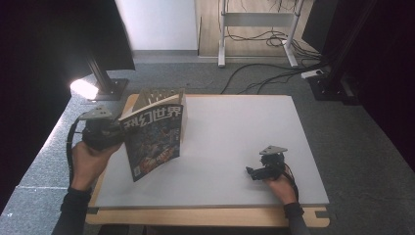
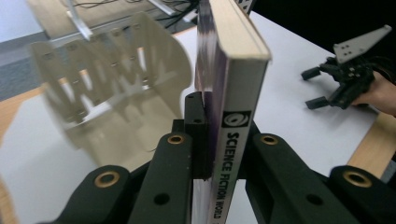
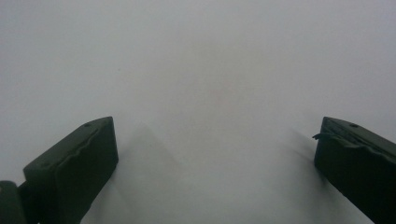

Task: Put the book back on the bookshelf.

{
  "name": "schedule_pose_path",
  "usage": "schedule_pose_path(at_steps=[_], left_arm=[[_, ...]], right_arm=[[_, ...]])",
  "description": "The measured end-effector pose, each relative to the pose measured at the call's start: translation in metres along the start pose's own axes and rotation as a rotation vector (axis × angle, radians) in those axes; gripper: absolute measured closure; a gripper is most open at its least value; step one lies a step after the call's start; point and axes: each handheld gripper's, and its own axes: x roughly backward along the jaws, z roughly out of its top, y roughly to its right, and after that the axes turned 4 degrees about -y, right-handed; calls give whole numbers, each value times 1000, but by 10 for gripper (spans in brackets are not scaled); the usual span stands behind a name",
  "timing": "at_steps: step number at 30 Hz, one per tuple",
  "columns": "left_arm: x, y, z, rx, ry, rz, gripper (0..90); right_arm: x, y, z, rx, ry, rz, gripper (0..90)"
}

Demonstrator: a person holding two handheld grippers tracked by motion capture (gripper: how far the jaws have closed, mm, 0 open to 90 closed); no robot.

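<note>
A thick magazine [image 1: 154, 134] with a dark illustrated cover and large Chinese characters is held upright over the left part of the white table [image 1: 244, 127]. My left gripper [image 1: 120, 133] is shut on its spine side. In the left gripper view the jaws of my left gripper [image 2: 224, 140] clamp the magazine [image 2: 236, 116] from both sides, and the spine reads "Science Fiction World". Right behind it stands a beige slotted rack [image 1: 156, 95] [image 2: 116, 88]. My right gripper [image 1: 252, 172] [image 2: 312, 88] rests low near the table's front right, open. Nothing lies between the fingers of the right gripper [image 3: 215, 154] above the white top [image 3: 196, 56].
The white top lies on a wooden board [image 1: 205, 216] whose edge shows at the front and left. A black stand base [image 1: 110, 88] is on the floor beyond the left corner. Cables [image 1: 274, 73] and a white frame sit on the floor behind.
</note>
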Motion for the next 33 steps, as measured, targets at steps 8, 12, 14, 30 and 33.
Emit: schedule_pose_path(at_steps=[8, 12, 14, 30, 33], left_arm=[[24, -21, -9, 64, -2, 94, 826], [27, -33, -12, 90, 1, 134, 826], [26, -40, -12, 111, 12, 146, 827], [-12, -58, 13, 182, 41, 201, 826], [-22, -58, 17, 184, 40, 216, 826]], right_arm=[[0, 0, 0, 2, 0, -1, 0], [0, 0, 0, 1, 0, -1, 0], [0, 0, 0, 1, 0, 0, 0], [0, 0, 0, -1, 0, 0, 0], [0, 0, 0, 2, 0, 0, 0]])
